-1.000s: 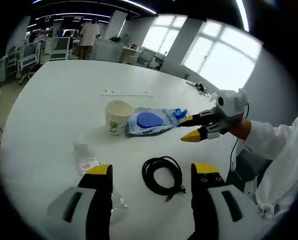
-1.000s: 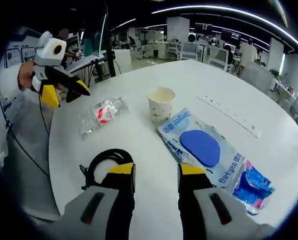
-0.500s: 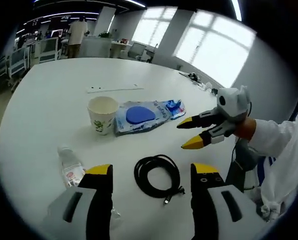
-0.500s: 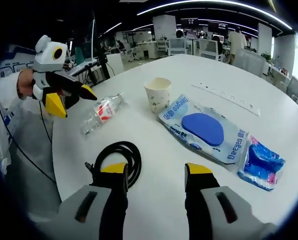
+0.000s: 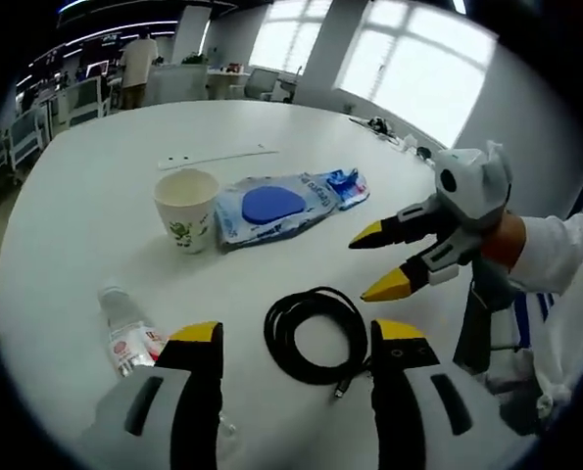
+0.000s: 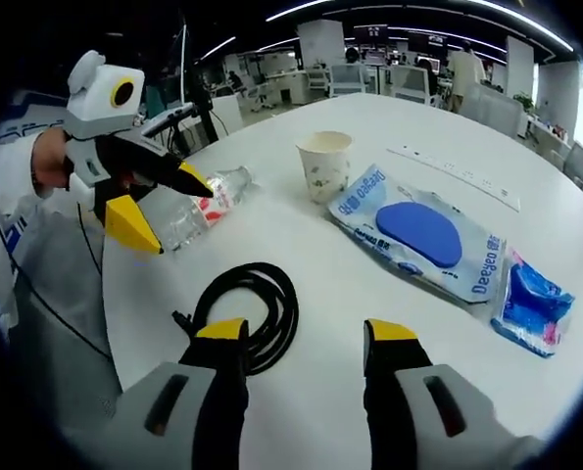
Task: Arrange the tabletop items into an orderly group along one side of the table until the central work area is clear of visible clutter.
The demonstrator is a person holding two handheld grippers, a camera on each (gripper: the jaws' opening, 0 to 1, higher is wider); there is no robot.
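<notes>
Both grippers hovering over bench near edge, jaws spread, holding nothing. Left gripper and right gripper closing on cable coil, nearer than half second ago. Coil lying near bench edge; light, floppy, best pinching bundled loops. Plastic bottle, paper cup, blue pouch sitting further in.
</notes>
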